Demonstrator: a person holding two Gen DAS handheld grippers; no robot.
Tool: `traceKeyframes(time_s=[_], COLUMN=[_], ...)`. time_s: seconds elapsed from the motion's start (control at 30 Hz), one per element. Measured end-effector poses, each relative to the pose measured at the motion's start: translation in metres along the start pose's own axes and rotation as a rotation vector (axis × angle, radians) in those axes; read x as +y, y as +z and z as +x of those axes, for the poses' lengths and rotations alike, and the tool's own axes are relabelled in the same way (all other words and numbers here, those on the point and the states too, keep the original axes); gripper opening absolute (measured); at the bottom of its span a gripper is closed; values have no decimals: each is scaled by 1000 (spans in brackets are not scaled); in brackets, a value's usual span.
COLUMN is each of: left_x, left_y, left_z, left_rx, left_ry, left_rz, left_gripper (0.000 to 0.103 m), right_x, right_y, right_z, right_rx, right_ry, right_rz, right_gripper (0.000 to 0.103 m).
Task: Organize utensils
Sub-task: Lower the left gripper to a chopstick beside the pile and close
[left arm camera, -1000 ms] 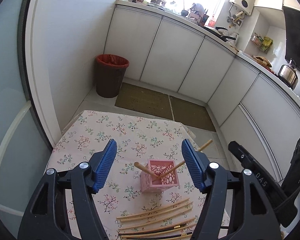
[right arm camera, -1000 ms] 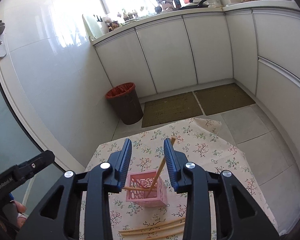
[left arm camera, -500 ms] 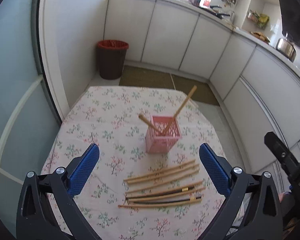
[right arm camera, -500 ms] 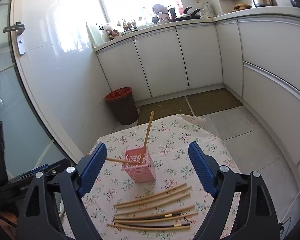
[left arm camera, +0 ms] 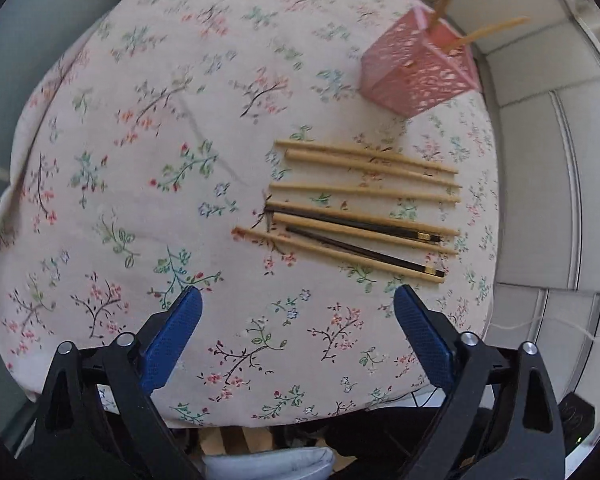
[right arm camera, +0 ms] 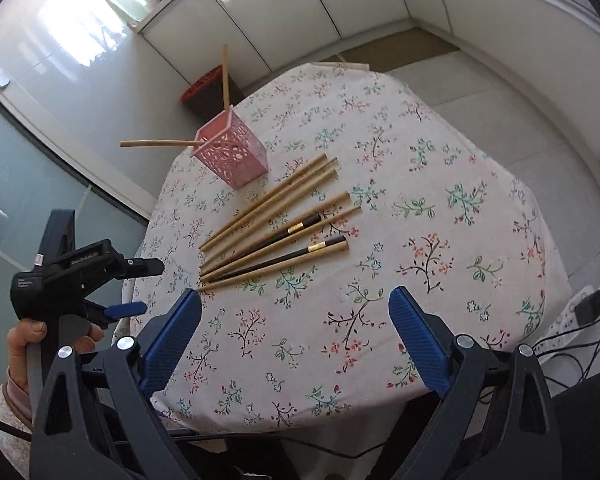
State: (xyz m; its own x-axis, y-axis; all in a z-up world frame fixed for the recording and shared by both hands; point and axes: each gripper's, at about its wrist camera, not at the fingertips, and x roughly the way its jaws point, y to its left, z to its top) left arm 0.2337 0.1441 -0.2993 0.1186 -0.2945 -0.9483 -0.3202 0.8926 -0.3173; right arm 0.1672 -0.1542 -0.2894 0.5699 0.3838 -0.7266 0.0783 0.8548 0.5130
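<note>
Several loose chopsticks (left arm camera: 364,208) (right arm camera: 276,220), mostly light wood with two dark ones, lie side by side on the floral tablecloth (left arm camera: 140,160) (right arm camera: 440,200). Beyond them stands a pink lattice holder (left arm camera: 416,76) (right arm camera: 236,160) with two wooden chopsticks (right arm camera: 225,76) leaning out of it. My left gripper (left arm camera: 296,292) hovers just short of the loose row, pointing steeply down, its jaws wide and closing on nothing. My right gripper (right arm camera: 295,294) hangs over the near cloth, jaws opening, with nothing between them. In the right wrist view the left gripper (right arm camera: 144,288) shows at the left edge.
A hand (right arm camera: 20,336) holds the left gripper's handle. A red-lined bin (right arm camera: 204,84) stands behind the table by white cabinets. A power strip with cables (right arm camera: 580,312) lies on the floor to the right. Glass panels run along the left.
Both grippers dropped and tilted down from above the holder to the near side of the loose chopsticks. Both sets of jaws widened; the right's were narrow around a chopstick in the holder.
</note>
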Motion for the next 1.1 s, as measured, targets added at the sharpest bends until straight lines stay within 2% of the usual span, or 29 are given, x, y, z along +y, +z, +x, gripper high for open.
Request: traceKeyframes(time_s=[0.03, 0.07, 0.13, 0.17, 0.23, 0.33, 0.47, 0.6, 0.67, 0.77, 0.87, 0.97, 1.07, 1.1], left_x=[2, 3, 3, 2, 0, 2, 16, 27, 30, 26, 7, -18, -24, -22], left_y=[2, 6, 9, 10, 12, 17, 21, 23, 23, 25, 28, 30, 26, 25], left_z=[5, 13, 24, 28, 33, 37, 39, 39, 44, 42, 46, 54, 54, 53], left_rx=[16, 35, 64, 68, 58, 46, 48, 21, 29, -4, -29, -24, -21, -15], left_ry=[10, 26, 39, 46, 71, 69, 1, 12, 22, 58, 158, 280, 294, 283], left_rz=[-21, -28, -35, -37, -32, -65, -210, -348, -392, -430, -369, -219, -94, -64], left_gripper=[75, 70, 55, 52, 39, 28, 25, 25, 25, 25, 25, 26, 22, 15], right_x=[1, 1, -1, -3, -8, -15, -21, -23, -25, -29, -35, -42, -48, -48], right_y=[-1, 0, 1, 1, 1, 4, 6, 6, 6, 8, 9, 11, 13, 14], right_z=[0, 1, 4, 6, 10, 13, 15, 20, 21, 22, 22, 21, 20, 20], right_rx=[-11, -18, -16, -9, 9, 23, 28, 50, 57, 58, 58, 57, 58, 50], right_ry=[-4, -11, -19, -18, -20, -20, -18, -10, -5, -1, -7, -13, -15, -20], right_rz=[-4, -11, -18, -15, -2, 27, 46, 53, 57, 65, 81, 111, 146, 146], right_gripper=[92, 92, 92, 92, 92, 92, 92, 92, 92, 92, 92, 92, 92, 92])
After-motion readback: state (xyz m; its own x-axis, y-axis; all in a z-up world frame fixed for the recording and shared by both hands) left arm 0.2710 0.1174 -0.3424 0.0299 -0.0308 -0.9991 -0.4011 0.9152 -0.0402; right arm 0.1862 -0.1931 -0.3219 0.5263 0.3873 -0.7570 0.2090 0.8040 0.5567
